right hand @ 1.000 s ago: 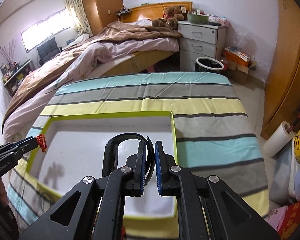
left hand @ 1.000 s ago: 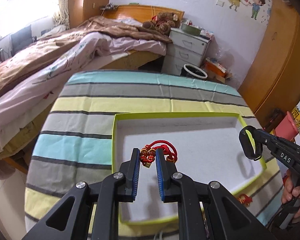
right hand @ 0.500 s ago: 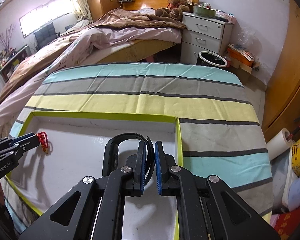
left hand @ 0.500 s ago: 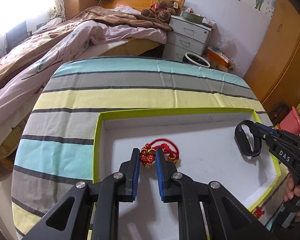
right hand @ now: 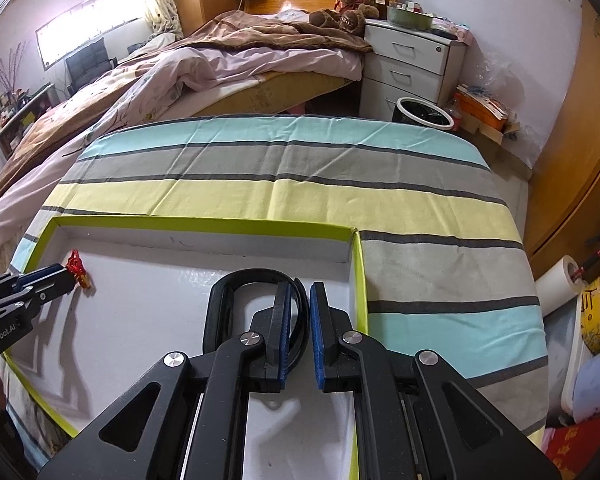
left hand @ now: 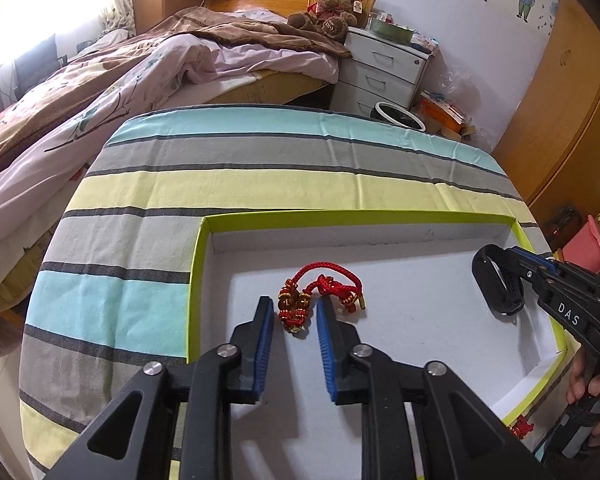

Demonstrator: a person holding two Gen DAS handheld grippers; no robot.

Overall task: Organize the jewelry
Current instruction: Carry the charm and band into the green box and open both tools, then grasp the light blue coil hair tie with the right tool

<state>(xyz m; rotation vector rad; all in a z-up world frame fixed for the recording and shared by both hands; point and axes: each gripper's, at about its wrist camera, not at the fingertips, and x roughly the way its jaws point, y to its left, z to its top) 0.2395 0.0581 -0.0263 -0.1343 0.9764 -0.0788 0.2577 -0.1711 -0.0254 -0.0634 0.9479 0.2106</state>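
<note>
Both of your grippers have come down into the white box (left hand: 400, 272) since 1 second ago, and their jaws are opening now. In the left wrist view, your left gripper (left hand: 294, 308) has its 2 blue pads apart, and the red bracelet (left hand: 320, 292) lies on the box floor at centre frame; its beaded end sits between the fingertips, and the pads do not press it. Its long axis runs left to right. In the right wrist view, your right gripper (right hand: 299, 292) stands slightly apart around the black band (right hand: 236, 292), whose loop curves to the left of the fingers.
</note>
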